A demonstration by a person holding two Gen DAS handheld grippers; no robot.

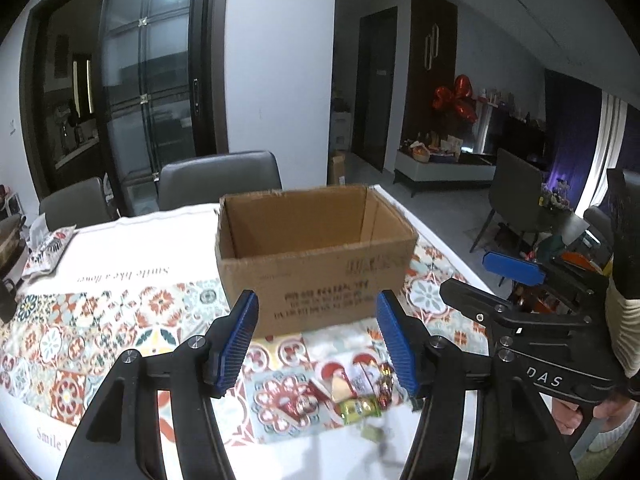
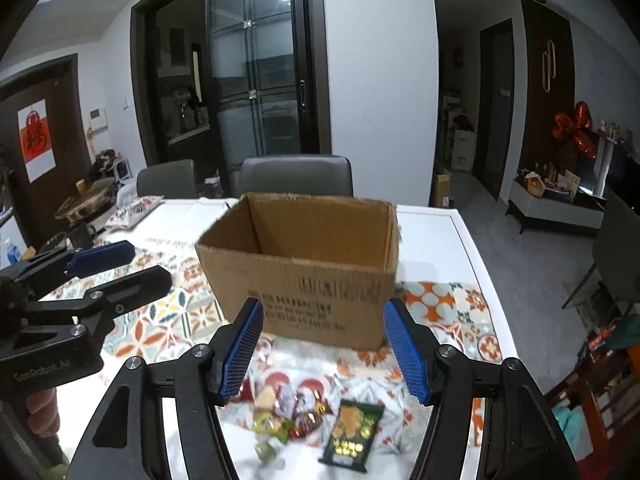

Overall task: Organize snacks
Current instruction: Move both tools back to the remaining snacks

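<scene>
An open brown cardboard box (image 1: 316, 256) (image 2: 300, 264) stands empty on the patterned tablecloth. In front of it lies a small heap of wrapped snacks (image 1: 352, 392) (image 2: 292, 412): red and green candies and a pale wedge. A dark green packet (image 2: 354, 432) lies to their right. My left gripper (image 1: 318, 344) hovers open above the heap with nothing between its blue pads. The right gripper (image 2: 324, 350) is open too, also empty, above the snacks. Each gripper shows at the edge of the other's view.
Two grey chairs (image 2: 296, 176) stand behind the table. A patterned pouch (image 1: 48, 252) and a pot (image 2: 86, 200) sit at the far left of the table. The table's right edge (image 2: 480, 264) drops to a grey floor.
</scene>
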